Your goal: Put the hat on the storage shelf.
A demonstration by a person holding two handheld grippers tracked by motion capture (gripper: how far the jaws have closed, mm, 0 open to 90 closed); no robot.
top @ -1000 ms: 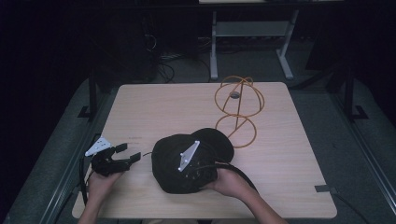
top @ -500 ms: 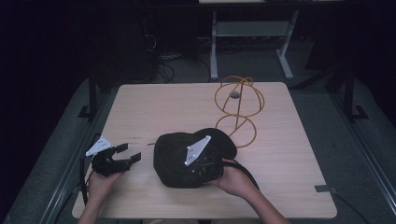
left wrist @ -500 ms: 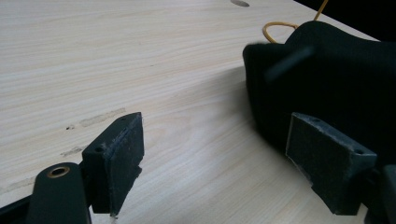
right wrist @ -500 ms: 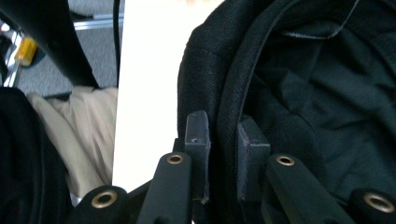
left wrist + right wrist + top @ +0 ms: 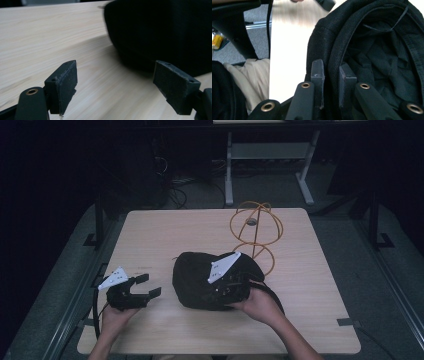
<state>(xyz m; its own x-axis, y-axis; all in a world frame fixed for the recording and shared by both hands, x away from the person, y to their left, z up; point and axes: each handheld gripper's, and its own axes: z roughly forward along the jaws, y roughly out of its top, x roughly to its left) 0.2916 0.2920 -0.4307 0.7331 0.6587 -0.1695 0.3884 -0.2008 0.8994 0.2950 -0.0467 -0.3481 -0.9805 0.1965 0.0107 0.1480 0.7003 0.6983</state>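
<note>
Lifted and tipped since a second ago, the black hat (image 5: 197, 280) now sits slightly nearer the middle of the table (image 5: 165, 230), its grey-plated right gripper (image 5: 227, 287) raised with it, while the left gripper (image 5: 145, 287) has barely shifted.

At the left edge of the wooden table, a hand (image 5: 116, 317) holds the left gripper low over the wood, its jaws spread wide with nothing between them. In the left gripper view the two pads (image 5: 66, 82) stand well apart above bare grain, and the hat (image 5: 160, 32) looms dark just beyond them, near but not touching.

At centre, the hat rests on the table, a rounded black fabric mound. The right hand (image 5: 260, 305) grips the right gripper against the hat's near right side. In the right gripper view its jaws are pinched on the hat's brim (image 5: 332, 57), one pad (image 5: 317, 75) outside the fabric and the other inside, with the crumpled lining (image 5: 382, 55) open to the camera.

Behind and right of the hat stands an orange wire stand (image 5: 256, 232), two hoops one above the other, its base just beside the hat's far edge.
</note>
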